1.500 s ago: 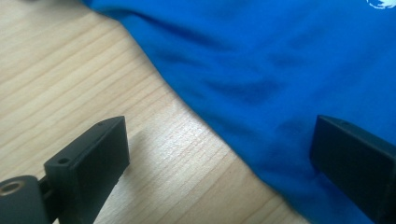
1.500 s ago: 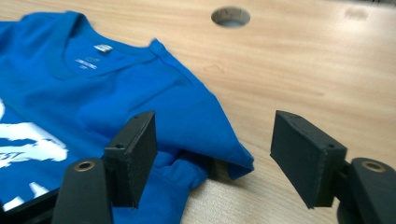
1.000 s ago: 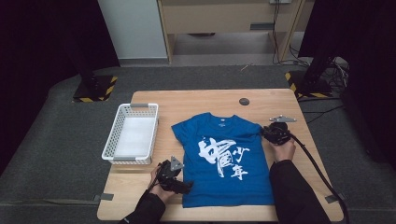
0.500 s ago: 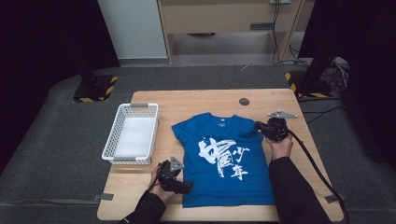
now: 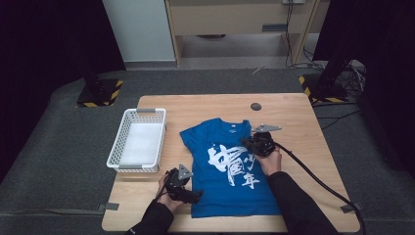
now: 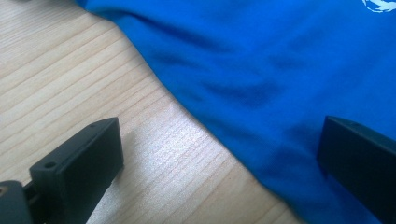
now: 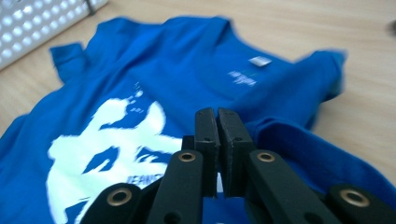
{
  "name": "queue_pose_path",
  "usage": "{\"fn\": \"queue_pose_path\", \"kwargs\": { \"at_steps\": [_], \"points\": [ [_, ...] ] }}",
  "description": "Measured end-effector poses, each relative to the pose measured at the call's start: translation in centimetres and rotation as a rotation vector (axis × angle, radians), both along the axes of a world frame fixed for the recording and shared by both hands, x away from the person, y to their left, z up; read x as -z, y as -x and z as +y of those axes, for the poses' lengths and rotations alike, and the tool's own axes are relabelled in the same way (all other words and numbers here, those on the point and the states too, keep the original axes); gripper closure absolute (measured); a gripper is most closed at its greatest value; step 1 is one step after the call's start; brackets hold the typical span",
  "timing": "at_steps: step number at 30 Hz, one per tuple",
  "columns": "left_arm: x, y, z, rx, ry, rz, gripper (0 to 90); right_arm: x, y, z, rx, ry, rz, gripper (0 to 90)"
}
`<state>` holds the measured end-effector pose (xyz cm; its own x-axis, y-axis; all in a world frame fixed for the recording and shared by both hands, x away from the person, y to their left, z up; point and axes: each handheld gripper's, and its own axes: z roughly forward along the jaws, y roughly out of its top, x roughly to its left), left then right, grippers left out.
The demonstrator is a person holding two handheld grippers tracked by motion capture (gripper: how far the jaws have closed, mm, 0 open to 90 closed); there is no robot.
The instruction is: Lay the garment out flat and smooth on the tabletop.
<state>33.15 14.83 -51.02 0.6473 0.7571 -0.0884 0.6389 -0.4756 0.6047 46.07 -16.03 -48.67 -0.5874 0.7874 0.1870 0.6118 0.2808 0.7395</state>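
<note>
**Two grippers working on a blue T-shirt**

The right gripper (image 7: 217, 140) has its fingers clenched on a fold of the blue T-shirt (image 5: 230, 166), by the right sleeve. The left gripper (image 6: 219, 158) has its fingers spread wide over the shirt's lower left edge. The shirt lies flat on the table (image 5: 303, 122), beside a white basket (image 5: 139, 142).

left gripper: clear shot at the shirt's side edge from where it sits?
Probably yes. The left gripper is open, one jaw over bare table, the other over the blue shirt, with the edge between them and nothing in the way.
</note>
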Motion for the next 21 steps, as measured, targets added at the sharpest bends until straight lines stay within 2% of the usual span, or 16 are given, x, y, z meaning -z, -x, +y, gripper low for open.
{"fn": "queue_pose_path", "kwargs": {
  "at_steps": [3, 6, 13, 15, 17, 21],
  "points": [
    [0.0, 0.0, 0.0, 0.002, 0.002, -0.002, 0.0, 0.8, 0.2, 0.9, -0.030, 0.004, 0.020, 81.5],
    [0.1, 0.1, 0.0, 0.006, 0.009, -0.010, 0.0, 0.6, 0.3, 1.1, -0.045, 0.004, 0.012, 73.6],
    [0.3, 0.1, 0.0, 0.010, 0.025, -0.027, 0.0, -2.3, 0.0, -0.4, -0.024, -0.013, -0.077, 53.8],
    [0.4, 0.2, 0.0, 0.012, 0.034, -0.036, 0.0, -2.9, -0.1, -0.9, -0.020, 0.008, -0.110, 49.2],
    [0.4, 0.2, -0.1, 0.015, 0.036, -0.039, 0.0, -3.3, -0.3, -1.3, -0.019, 0.028, -0.121, 43.7],
    [0.4, 0.1, -0.1, 0.019, 0.038, -0.040, 0.0, -3.3, -0.8, -2.3, 0.001, 0.061, -0.136, 42.8]
  ]
}}
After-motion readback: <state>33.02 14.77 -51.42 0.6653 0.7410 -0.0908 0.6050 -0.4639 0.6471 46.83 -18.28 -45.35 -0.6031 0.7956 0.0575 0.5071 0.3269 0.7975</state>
